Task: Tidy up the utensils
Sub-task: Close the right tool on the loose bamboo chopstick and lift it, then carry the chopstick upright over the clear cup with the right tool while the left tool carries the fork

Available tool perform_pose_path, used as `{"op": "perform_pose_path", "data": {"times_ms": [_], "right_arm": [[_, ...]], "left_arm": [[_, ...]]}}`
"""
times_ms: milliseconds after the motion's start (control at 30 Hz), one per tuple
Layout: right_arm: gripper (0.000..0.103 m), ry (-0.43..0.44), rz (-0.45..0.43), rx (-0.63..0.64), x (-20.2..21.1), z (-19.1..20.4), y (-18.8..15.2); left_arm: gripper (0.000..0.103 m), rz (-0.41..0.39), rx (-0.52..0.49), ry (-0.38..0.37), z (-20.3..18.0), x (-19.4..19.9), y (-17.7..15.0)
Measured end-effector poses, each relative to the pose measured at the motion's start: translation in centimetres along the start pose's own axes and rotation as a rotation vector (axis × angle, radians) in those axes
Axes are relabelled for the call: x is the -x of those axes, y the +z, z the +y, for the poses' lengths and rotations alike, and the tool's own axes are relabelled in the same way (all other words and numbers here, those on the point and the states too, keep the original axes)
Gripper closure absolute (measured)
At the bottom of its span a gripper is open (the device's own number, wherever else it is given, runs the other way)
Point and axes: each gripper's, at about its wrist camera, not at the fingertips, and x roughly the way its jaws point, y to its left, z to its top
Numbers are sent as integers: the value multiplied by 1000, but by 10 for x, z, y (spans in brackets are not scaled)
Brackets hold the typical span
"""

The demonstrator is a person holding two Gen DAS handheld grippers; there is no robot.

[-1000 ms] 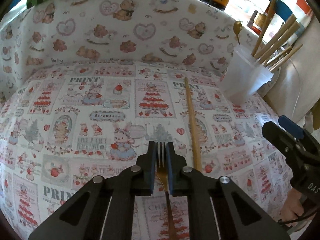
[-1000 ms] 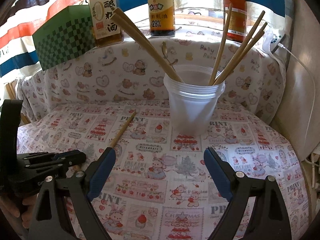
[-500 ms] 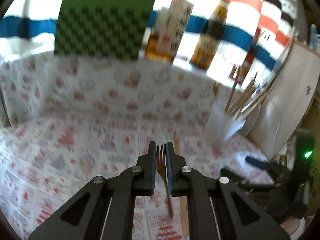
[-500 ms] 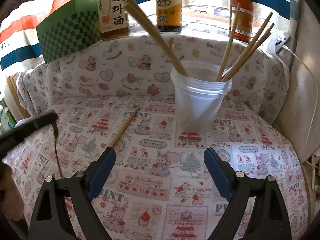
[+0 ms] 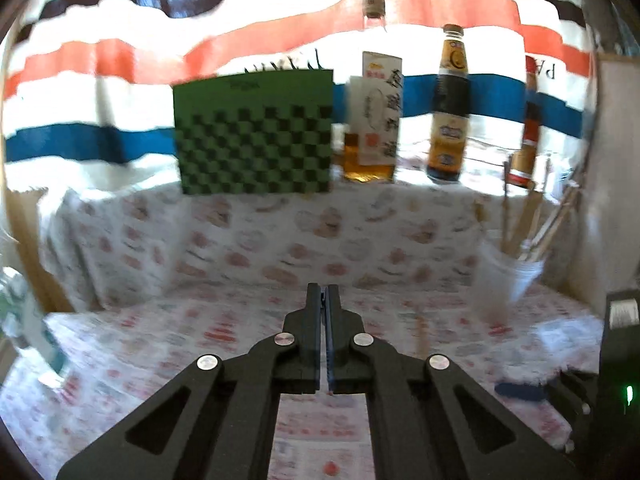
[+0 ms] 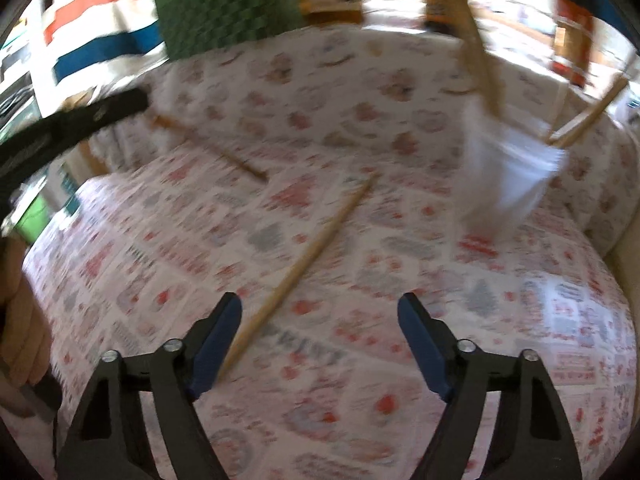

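Note:
My left gripper (image 5: 323, 300) is shut and raised above the patterned tablecloth (image 5: 160, 340). The gold fork shows in the right wrist view as a thin handle (image 6: 212, 152) slanting down from the left gripper (image 6: 72, 124); in the left wrist view it is hidden between the jaws. My right gripper (image 6: 320, 320) is open and empty, low over the cloth. A wooden chopstick (image 6: 312, 256) lies on the cloth, its near end by my right gripper's left finger (image 6: 216, 340). The clear plastic cup (image 6: 508, 176) holding several chopsticks stands at the right, also in the left wrist view (image 5: 508, 280).
A green checkered box (image 5: 256, 132) and sauce bottles (image 5: 448, 108) stand on the ledge behind the cloth. A striped curtain (image 5: 100, 80) hangs behind them. A white wall (image 5: 616, 184) closes the right side. Both views are motion-blurred.
My left gripper has lifted the fork off the cloth and tilted up toward the ledge. My right gripper has moved down and left toward the lying chopstick, still open.

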Motion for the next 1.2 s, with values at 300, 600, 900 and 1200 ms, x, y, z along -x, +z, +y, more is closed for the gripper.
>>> {"op": "perform_pose_path", "data": {"times_ms": [300, 600, 900, 1200], "right_arm": [[36, -31, 54, 66, -20, 32, -13], [95, -146, 16, -38, -12, 9, -11], [95, -116, -393, -156, 76, -22, 0], [95, 6, -592, -264, 134, -42, -4]], "left_arm": [[102, -29, 48, 32, 15, 7, 3], [102, -6, 63, 22, 15, 2, 0], [102, -47, 64, 18, 12, 8, 0], [102, -62, 87, 15, 16, 11, 1]]}}
